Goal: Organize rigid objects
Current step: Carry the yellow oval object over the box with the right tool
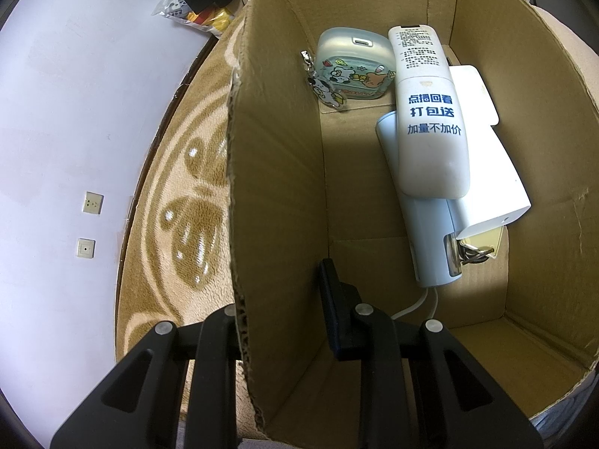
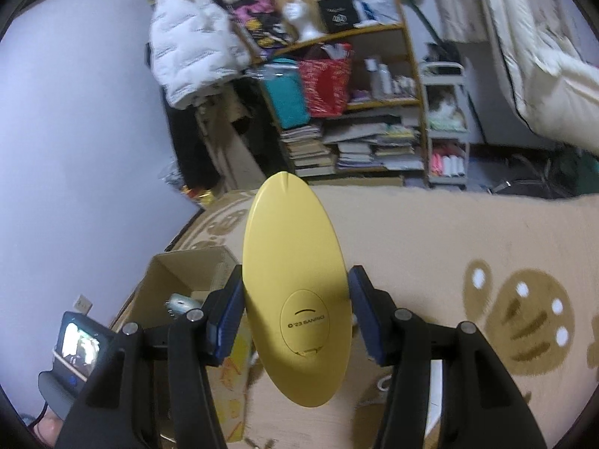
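Note:
An open cardboard box [image 1: 277, 187] stands on the carpet. In it lie a pale sticker-covered case with a keychain [image 1: 352, 67], a white remote [image 1: 430, 112], a white block [image 1: 486, 172], a light blue device [image 1: 430, 232] and keys [image 1: 475, 252]. My left gripper [image 1: 284, 292] straddles the box's left wall and is shut on it, one finger inside and the other hidden outside. In the right wrist view my right gripper [image 2: 295, 310] is shut on a yellow oval object [image 2: 292, 262] marked SANRIO, held above the carpet to the right of the box [image 2: 179, 273].
Beige carpet with a brown pattern [image 1: 187, 202] runs up to a white wall with two sockets [image 1: 91, 202]. A snack bag [image 1: 194, 11] lies by the wall. Cluttered shelves with books [image 2: 355, 146] and hanging clothes [image 2: 187, 45] stand beyond the carpet.

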Available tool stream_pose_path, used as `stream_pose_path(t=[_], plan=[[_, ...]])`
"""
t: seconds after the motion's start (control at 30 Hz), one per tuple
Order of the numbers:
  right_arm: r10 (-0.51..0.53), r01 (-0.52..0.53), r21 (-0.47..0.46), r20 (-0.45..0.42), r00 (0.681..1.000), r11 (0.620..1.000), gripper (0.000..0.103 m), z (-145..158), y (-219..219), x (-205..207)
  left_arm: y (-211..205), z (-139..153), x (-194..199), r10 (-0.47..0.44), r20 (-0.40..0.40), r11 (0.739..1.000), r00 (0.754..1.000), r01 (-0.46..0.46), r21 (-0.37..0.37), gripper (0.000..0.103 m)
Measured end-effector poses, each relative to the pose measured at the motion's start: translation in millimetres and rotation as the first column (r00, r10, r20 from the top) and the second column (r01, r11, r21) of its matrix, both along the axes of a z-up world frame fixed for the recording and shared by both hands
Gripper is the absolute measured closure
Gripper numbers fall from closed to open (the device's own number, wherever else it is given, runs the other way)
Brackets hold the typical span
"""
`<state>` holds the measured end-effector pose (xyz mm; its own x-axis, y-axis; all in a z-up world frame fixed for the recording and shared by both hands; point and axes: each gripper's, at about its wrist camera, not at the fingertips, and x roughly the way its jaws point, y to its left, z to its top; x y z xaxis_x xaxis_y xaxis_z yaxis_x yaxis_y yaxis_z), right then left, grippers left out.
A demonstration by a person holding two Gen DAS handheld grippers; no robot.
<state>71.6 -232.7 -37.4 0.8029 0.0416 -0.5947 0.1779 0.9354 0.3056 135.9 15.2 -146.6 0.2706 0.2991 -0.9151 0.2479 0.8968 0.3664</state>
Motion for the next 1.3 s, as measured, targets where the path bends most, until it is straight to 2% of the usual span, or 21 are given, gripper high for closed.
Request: stream_pose_path(t=[0.37, 0.67, 0.9, 1.3], plan=[[0.153, -0.151, -0.035, 0.053, 0.987, 0.988, 0.045, 18, 70, 4, 0, 0, 0, 0.0, 0.0, 1.0, 1.0, 0.0, 0.001, 0.08], [0.256, -0.253, -0.048, 0.05, 0.965, 0.966, 0.045, 16, 111, 15, 1, 1, 3, -0.001, 0.0, 1.0, 1.0, 0.001, 0.0, 0.08], [0.276, -0.274, -0.046, 0.038, 0.961, 0.961, 0.045, 15, 115, 28, 1, 1, 3, -0.002, 0.0, 1.0, 1.0, 0.002, 0.001, 0.08], [0.284, -0.284, 0.022, -0.029, 0.958, 0.959, 0.045, -15, 115, 44, 0, 0, 2, -0.003, 0.0, 1.0, 1.0, 0.003, 0.004, 0.079]])
